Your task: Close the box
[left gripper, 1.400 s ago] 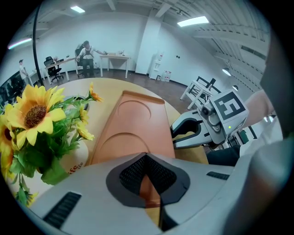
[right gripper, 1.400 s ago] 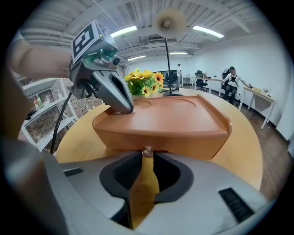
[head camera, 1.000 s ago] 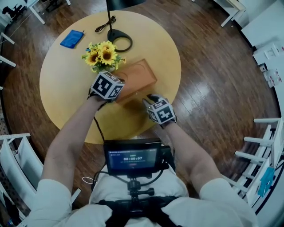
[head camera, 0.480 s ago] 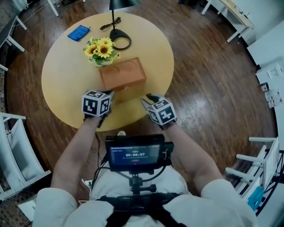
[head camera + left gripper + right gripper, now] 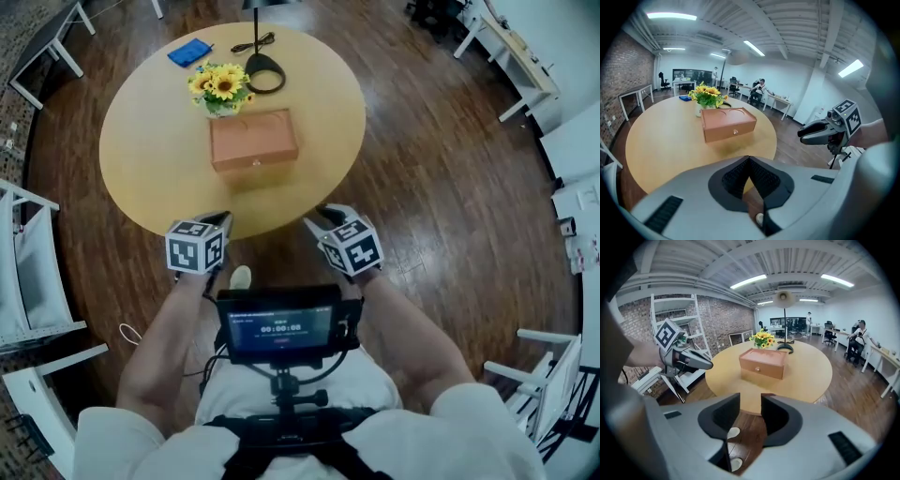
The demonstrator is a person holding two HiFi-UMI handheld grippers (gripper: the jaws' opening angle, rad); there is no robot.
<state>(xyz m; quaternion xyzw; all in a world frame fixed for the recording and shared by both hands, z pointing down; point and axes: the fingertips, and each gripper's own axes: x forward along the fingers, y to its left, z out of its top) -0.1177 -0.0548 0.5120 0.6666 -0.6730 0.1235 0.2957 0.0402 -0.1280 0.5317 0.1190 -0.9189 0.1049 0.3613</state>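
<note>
The brown wooden box point(image 5: 253, 139) sits on the round table point(image 5: 150, 169) with its lid down; its small knob faces me. It also shows in the left gripper view as the box point(image 5: 727, 123) and in the right gripper view as the box point(image 5: 763, 363). Both grippers hang short of the table's near edge, well away from the box. My left gripper point(image 5: 222, 221) has its jaws together with nothing in them point(image 5: 749, 161). The jaws of my right gripper point(image 5: 324, 215) are opening, and the narrow gap point(image 5: 750, 401) holds nothing.
Sunflowers in a vase point(image 5: 221, 86) stand just behind the box. A black lamp base point(image 5: 265, 73) and a blue cloth point(image 5: 190, 52) lie at the far edge. White racks point(image 5: 28, 272) stand on the floor at left, white furniture point(image 5: 548, 375) at right.
Both grippers have drawn back from the box, past the table's near edge, toward the person. The left one has left the lid. The right jaws have parted a little.
</note>
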